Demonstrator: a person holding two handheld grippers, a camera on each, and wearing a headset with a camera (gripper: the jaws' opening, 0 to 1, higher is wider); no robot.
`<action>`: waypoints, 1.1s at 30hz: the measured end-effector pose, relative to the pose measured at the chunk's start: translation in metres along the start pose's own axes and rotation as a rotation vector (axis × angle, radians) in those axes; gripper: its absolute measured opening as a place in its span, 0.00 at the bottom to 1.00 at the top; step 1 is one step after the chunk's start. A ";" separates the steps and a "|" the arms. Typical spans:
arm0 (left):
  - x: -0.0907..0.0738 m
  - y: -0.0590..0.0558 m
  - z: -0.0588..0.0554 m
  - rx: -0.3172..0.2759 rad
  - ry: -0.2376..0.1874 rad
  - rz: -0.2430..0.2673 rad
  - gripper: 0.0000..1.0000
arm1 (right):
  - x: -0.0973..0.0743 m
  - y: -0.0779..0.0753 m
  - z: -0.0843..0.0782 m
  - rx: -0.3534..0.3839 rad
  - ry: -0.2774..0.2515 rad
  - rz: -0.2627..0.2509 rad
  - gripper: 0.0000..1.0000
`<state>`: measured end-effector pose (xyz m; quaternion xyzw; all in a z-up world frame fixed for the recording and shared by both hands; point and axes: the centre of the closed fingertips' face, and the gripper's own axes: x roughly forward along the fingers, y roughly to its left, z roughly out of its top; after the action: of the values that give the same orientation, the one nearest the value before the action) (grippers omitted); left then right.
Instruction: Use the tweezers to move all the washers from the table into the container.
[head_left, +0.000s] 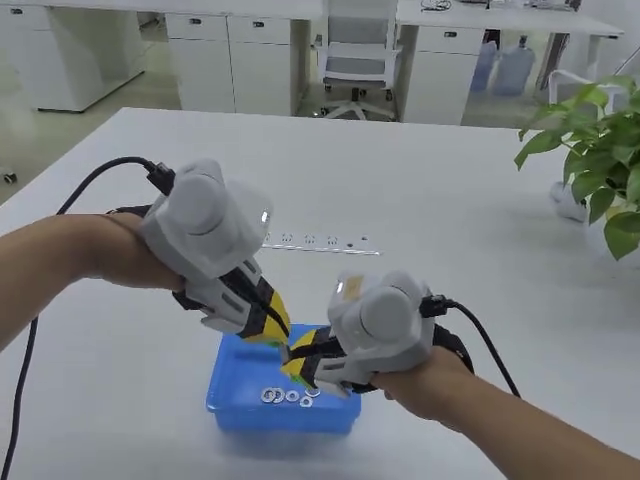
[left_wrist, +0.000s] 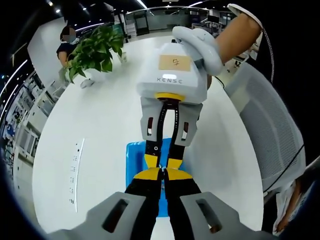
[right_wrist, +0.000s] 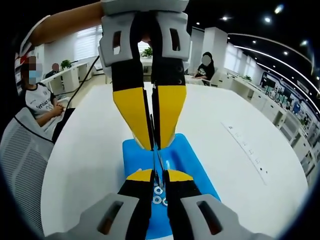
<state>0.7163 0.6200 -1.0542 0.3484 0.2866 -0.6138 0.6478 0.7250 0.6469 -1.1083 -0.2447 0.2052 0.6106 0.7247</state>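
A blue container (head_left: 238, 402) stands on the white table near its front edge, with several metal washers (head_left: 286, 396) lying in it. Both grippers hover just above it, tip to tip. My left gripper (head_left: 277, 327) comes in from the left, my right gripper (head_left: 300, 367) from the right. In the right gripper view thin metal tweezers (right_wrist: 156, 161) run from between the left gripper's yellow fingers (right_wrist: 134, 117) down between my right gripper (right_wrist: 159, 176), over the washers (right_wrist: 159, 193). Both pairs of jaws are closed on the tweezers. In the left gripper view my left gripper (left_wrist: 163, 174) is shut, facing the right gripper.
A flat strip of sockets (head_left: 318, 243) lies in the table's middle. A potted plant (head_left: 598, 165) stands at the right edge. Desks and an office chair (head_left: 356, 60) stand beyond the table. People sit nearby in both gripper views.
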 end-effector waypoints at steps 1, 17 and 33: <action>0.001 0.001 -0.002 -0.004 0.000 -0.001 0.06 | 0.002 0.000 -0.002 0.000 0.002 0.003 0.09; 0.017 0.004 -0.019 -0.030 0.007 -0.001 0.06 | 0.020 -0.004 -0.019 0.023 0.026 0.026 0.10; 0.017 0.003 -0.015 -0.025 0.004 0.004 0.06 | 0.016 -0.005 -0.019 0.028 0.027 0.019 0.11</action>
<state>0.7219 0.6223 -1.0760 0.3422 0.2950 -0.6081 0.6528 0.7325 0.6476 -1.1323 -0.2406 0.2260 0.6113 0.7193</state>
